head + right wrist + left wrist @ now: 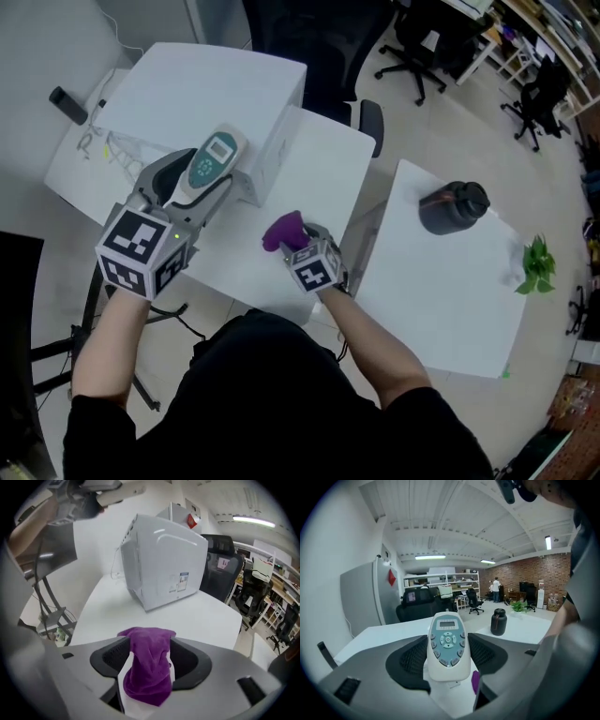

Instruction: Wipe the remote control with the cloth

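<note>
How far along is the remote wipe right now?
Done: the remote control is picked up, clamped in the left gripper. In hand: the purple cloth sits on the table, ungripped, between the open jaws of the right gripper. Left: cloth and remote are apart; no wiping shows.

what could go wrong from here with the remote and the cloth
1. The purple cloth sits loose between the open right tongs. Unless they close on it first, it may slip out or stay behind on the white table.
2. The left tongs hold the remote control only by its sides, up off the table. Wiping pressure could tilt it or push it out.
</note>
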`<state>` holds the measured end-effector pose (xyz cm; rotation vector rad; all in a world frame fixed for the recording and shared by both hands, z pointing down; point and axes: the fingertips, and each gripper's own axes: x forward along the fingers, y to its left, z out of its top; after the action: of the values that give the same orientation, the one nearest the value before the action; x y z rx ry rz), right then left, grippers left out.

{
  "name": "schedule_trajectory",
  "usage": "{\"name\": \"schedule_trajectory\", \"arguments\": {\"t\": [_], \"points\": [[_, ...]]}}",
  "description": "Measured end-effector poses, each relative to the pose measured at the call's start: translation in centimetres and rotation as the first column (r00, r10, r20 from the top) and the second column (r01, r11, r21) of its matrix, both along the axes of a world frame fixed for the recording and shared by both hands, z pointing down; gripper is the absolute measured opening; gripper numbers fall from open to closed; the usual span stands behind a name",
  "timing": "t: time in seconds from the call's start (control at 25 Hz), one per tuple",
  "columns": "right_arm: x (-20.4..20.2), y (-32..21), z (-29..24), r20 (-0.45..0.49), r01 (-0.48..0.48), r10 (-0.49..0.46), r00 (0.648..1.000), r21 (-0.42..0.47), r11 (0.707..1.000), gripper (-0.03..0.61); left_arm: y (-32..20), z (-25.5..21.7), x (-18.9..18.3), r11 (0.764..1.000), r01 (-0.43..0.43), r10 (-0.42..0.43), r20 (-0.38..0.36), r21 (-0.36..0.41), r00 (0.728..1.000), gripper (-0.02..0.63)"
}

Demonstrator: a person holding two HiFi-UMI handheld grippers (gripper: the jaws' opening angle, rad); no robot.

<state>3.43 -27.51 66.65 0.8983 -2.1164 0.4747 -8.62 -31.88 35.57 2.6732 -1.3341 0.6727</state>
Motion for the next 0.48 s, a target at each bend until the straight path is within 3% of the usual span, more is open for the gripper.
{"name": "schedule_trajectory", "arguments": {"t": [0.24, 0.32, 0.48], "points": [[-0.4, 0.3, 4.4, -0.053, 0.010, -0.015, 0.998, -0.103, 0.995, 0.294, 4.5, 0.5, 0.9, 1.000, -0.012, 0.011, 0.025, 0.017, 1.000, 0.256], [-0.3, 0.2, 4.2, -0.043, 0.001, -0.005, 0.999, -0.096, 0.995, 0.203, 5.7, 1.6, 1.2, 0.999, -0.030, 0.029, 0.047, 0.014, 0.998, 0.256], [0.6, 0.0, 1.3, -0.026, -0.025, 0.025, 0.999, -0.020, 0.999, 0.149, 7.6, 3.8, 1.6, 0.999, -0.050, 0.049, 0.092, 0.001, 0.995, 0.256]]}}
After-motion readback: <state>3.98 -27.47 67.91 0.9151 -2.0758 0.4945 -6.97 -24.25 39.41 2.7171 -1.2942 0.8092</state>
